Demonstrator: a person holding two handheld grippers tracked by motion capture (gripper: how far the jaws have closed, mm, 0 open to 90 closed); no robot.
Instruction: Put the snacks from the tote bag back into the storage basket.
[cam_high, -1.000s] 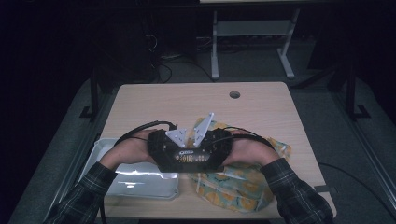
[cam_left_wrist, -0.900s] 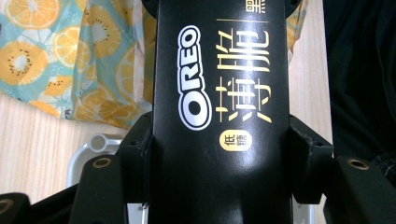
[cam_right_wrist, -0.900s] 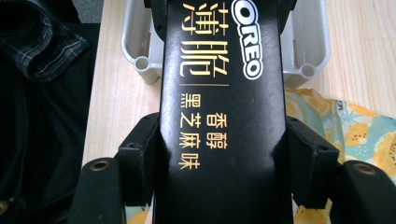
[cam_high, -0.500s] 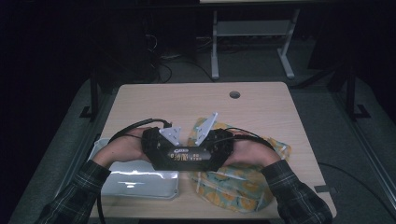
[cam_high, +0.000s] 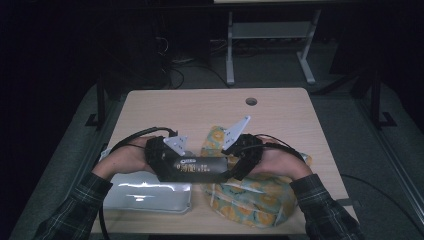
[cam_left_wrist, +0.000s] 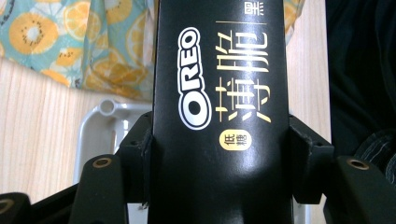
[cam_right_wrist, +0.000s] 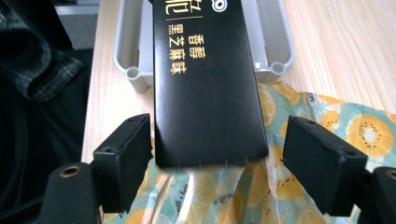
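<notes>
At the left edge of the table (cam_high: 165, 105), near its front, lies a grey tray (cam_high: 150, 197), pale and shallow, with the person's left forearm in a plaid sleeve (cam_high: 75, 210) above its outer end. The left hand (cam_high: 125, 159) holds the left gripper (cam_high: 172, 165) just above the tray's far rim, a cable looping back from it. In the left gripper view its two black jaws press against both long sides of a black box (cam_left_wrist: 219, 112) of biscuits, so this gripper clamps the box firmly; the white brand oval and gold lettering run up the box, and the tray and a patch of fruit-print cloth lie beyond it.

In the high view the box (cam_high: 200, 169) hangs level between the two grippers, above the gap where the tray meets the cloth bag (cam_high: 250, 195), clear of the table.

To the right, the bag, printed with orange and kiwi slices on a teal ground, lies crumpled on the table's front right part. The right gripper (cam_high: 235, 159), held by the right hand (cam_high: 277, 161), sits over the bag at the box's other end. In the right gripper view its jaws have just been opening: the box end (cam_right_wrist: 205, 88) lies between them, with a visible gap on each side, so the pads no longer press on it.
</notes>
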